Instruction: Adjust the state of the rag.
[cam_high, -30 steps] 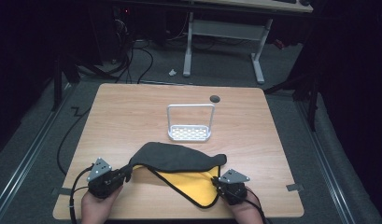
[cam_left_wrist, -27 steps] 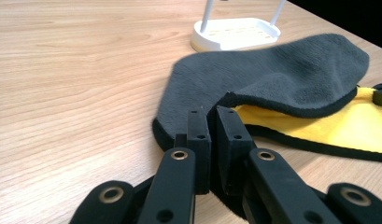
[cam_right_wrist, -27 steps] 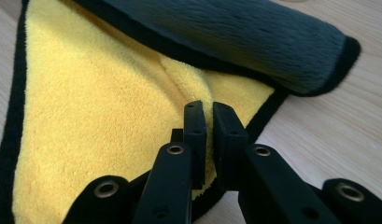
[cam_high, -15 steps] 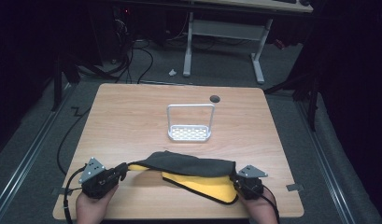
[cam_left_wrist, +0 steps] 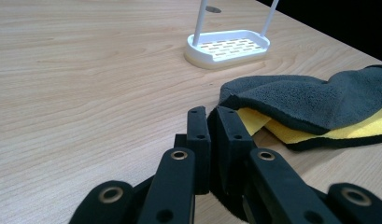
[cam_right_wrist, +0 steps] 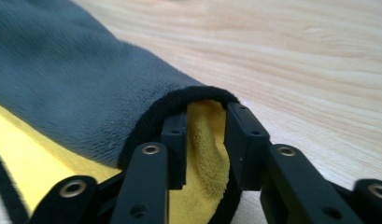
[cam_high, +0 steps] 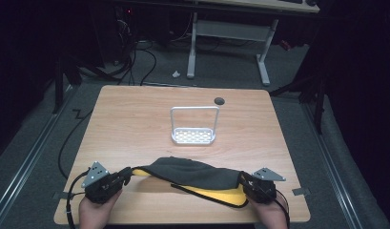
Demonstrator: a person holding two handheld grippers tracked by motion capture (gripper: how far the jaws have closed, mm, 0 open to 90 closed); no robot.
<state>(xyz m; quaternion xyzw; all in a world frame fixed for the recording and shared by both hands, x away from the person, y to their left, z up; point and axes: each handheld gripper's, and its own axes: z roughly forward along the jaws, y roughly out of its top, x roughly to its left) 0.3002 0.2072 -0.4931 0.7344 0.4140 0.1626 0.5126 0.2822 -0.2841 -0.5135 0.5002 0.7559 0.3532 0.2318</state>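
Note:
A cloth (cam_high: 197, 174), grey on one face and yellow on the other, lies stretched along the front of the wooden table (cam_high: 135, 119) between my two grippers. My left gripper (cam_high: 127, 174) is shut on the cloth's left corner; the left gripper view shows its jaws (cam_left_wrist: 209, 114) pressed together on the cloth's edge, with the rest of the cloth (cam_left_wrist: 310, 100) trailing right. My right gripper (cam_high: 242, 180) is at the cloth's right end. Its jaws (cam_right_wrist: 206, 114) have just been opening and stand apart, with a yellow fold of the cloth (cam_right_wrist: 62, 70) loose between them.
A white perforated rack (cam_high: 194, 136) with a tall wire hoop stands at the table's middle, also seen in the left gripper view (cam_left_wrist: 228, 44). A dark cable hole (cam_high: 220, 101) sits behind it. Cables and desk legs occupy the floor beyond the table.
My right gripper has moved to the right, pulling the cloth out longer and flatter. The left gripper has stayed where it was.

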